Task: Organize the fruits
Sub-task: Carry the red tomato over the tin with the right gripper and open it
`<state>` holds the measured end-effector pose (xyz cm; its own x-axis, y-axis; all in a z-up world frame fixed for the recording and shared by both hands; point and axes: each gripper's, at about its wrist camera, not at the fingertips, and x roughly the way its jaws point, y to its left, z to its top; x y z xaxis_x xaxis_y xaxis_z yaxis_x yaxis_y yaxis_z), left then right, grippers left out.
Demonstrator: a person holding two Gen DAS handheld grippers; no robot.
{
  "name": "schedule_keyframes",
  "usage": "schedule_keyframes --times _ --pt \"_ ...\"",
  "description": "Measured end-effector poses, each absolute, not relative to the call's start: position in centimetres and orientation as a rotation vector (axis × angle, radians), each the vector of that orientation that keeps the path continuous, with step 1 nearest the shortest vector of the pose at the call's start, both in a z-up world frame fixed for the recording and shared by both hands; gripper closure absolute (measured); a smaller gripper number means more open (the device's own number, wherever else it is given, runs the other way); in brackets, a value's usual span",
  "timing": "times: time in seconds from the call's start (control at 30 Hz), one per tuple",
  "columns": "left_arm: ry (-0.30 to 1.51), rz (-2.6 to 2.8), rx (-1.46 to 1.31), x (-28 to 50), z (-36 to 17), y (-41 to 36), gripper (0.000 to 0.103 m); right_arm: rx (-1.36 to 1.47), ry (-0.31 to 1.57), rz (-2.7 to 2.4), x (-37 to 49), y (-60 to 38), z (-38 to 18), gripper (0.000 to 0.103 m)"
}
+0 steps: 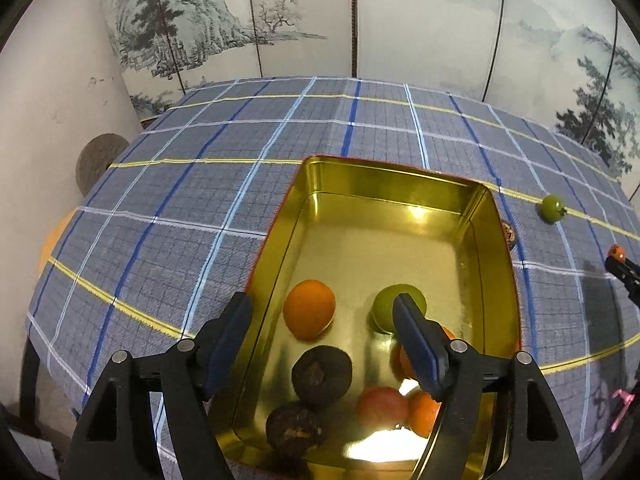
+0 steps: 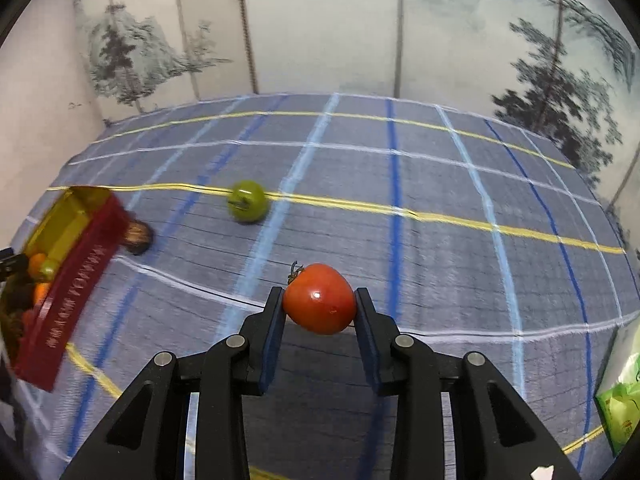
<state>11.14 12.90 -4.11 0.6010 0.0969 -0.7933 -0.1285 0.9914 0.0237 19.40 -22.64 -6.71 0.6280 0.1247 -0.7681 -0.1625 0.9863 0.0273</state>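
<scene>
A gold tin (image 1: 400, 184) with red outer walls (image 2: 76, 280) holds several fruits: an orange (image 1: 309, 308), a green fruit (image 1: 384, 306), two dark brown ones (image 1: 322, 374) and more orange and red ones near the front. My left gripper (image 1: 326, 312) is open and empty above the tin's near end. My right gripper (image 2: 319, 305) is shut on a red tomato (image 2: 320, 298) above the cloth; it shows small in the left wrist view (image 1: 616, 253). A green tomato (image 2: 247, 200) lies on the cloth, also seen in the left wrist view (image 1: 553, 208).
A dark brown fruit (image 2: 138, 236) lies against the tin's outer wall, partly hidden in the left wrist view (image 1: 509, 234). The blue checked tablecloth (image 2: 440, 240) covers the table. A green packet (image 2: 620, 408) sits at the right edge. A painted screen stands behind.
</scene>
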Motion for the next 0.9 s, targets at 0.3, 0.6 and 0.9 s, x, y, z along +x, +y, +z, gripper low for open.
schedule_keyframes --times 0.3,0.6,0.9 --pt "0.862 0.195 -0.101 9.2 -2.4 15.8 0.026 -0.115 0.828 0.376 18.0 -14.3 -3.9 0.072" --pt "0.835 0.255 -0.162 7.5 -1.4 19.0 0.024 -0.164 0.808 0.619 17.0 -5.2 -2.2 0.072" --pt "0.859 0.278 -0.199 6.6 -2.3 20.8 0.024 -0.251 0.86 0.763 15.7 2.2 -4.4 0.071"
